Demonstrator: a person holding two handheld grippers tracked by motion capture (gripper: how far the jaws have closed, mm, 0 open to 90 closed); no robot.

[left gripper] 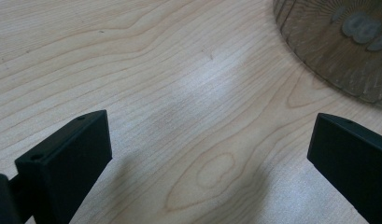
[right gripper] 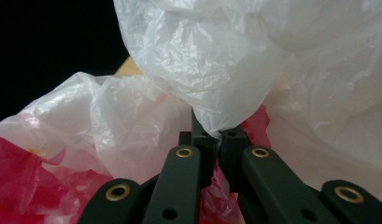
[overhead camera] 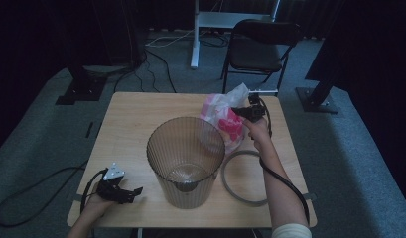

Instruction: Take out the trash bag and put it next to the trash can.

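At the near edge of a wooden table (overhead camera: 136,114), a person's left gripper (overhead camera: 122,191) rests low over the bare boards, its jaws standing wide apart with nothing between them, as the left gripper view shows. Just beyond it stands a ribbed, see-through bin (overhead camera: 185,161), upright and open at the top, with a grey ring (overhead camera: 240,177) lying flat on the table beside it to the right. Farther back, at the far right of the table, the right gripper (overhead camera: 242,112) has its jaws pinched tight on a fold of a thin white-and-pink plastic bag (overhead camera: 223,116), which billows just behind the bin's rim; whether the bag's lower end touches the table is hard to tell in the dim high view. The film looks feather-light, limp and slippery, likely to crumple and slide rather than keep a shape, so a firm pinch on a gathered fold near its mouth, as here, seems the surest hold. A folding chair (overhead camera: 260,47) stands on the carpet behind.
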